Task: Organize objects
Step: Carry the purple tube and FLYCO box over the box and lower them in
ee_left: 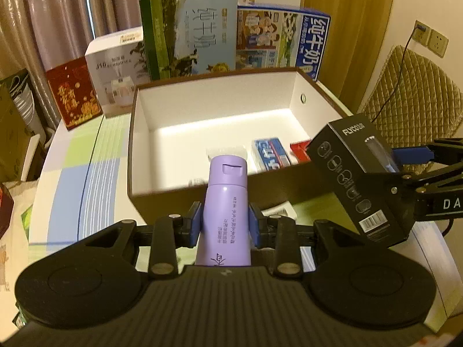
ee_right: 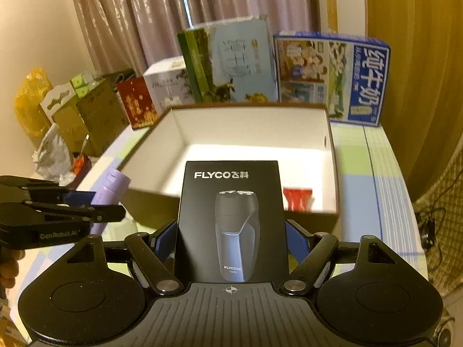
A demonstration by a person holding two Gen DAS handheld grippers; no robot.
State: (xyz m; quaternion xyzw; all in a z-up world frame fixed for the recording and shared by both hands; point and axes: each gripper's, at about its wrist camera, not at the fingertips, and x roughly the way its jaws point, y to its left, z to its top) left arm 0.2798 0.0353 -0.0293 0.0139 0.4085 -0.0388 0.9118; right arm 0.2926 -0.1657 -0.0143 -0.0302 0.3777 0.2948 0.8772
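Left gripper is clamped on the purple bottle, cap pointing at 12 toward the open box. Right gripper is squeezed on the black shaver carton, also just short of the near wall. Partway done, I'd guess — a blue pack and a red packet already sit inside. Milk cartons stand at 12 behind; only that near wall is in the way.

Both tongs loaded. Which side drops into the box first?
Probably right. The right tongs hold the shaver box level with the open box's near wall, bare floor just ahead. The left tongs' purple bottle sits lower and further back.
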